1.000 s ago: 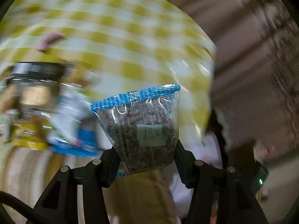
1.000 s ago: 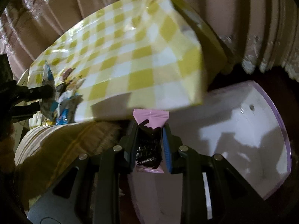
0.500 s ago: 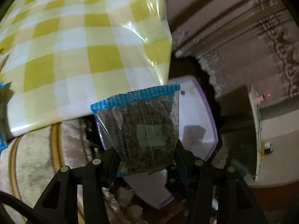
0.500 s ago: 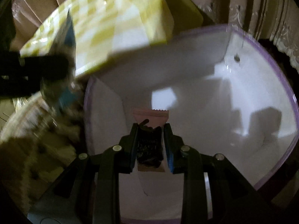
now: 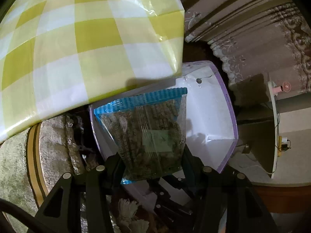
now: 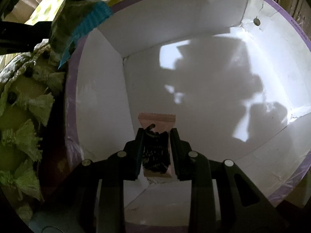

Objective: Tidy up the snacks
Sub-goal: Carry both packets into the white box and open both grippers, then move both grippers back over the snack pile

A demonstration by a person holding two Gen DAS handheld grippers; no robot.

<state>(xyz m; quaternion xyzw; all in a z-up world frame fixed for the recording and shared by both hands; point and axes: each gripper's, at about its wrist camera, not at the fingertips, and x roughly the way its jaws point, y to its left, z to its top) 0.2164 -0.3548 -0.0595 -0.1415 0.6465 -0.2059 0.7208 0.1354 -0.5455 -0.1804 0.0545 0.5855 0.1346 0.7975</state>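
Note:
My left gripper [image 5: 153,155] is shut on a clear snack bag with blue seams [image 5: 147,134], filled with dark seeds, held over the near left rim of a white box with a purple rim [image 5: 229,104]. My right gripper [image 6: 156,136] is shut on a small pink and black snack packet [image 6: 156,119], held down inside the white box [image 6: 194,77]. The bag's blue edge [image 6: 91,21] also shows at the upper left of the right wrist view, at the box rim.
A table with a yellow and white checked cloth [image 5: 77,35] overhangs the box's far side. A beige fringed cloth [image 5: 23,155] lies left of the box. Curtains [image 5: 252,29] hang behind. A white shelf edge [image 5: 274,120] stands at the right.
Both grippers have moved from the table down to the box. The right one has gone deeper inside it with the pink packet. The left one has come over the rim with the bag.

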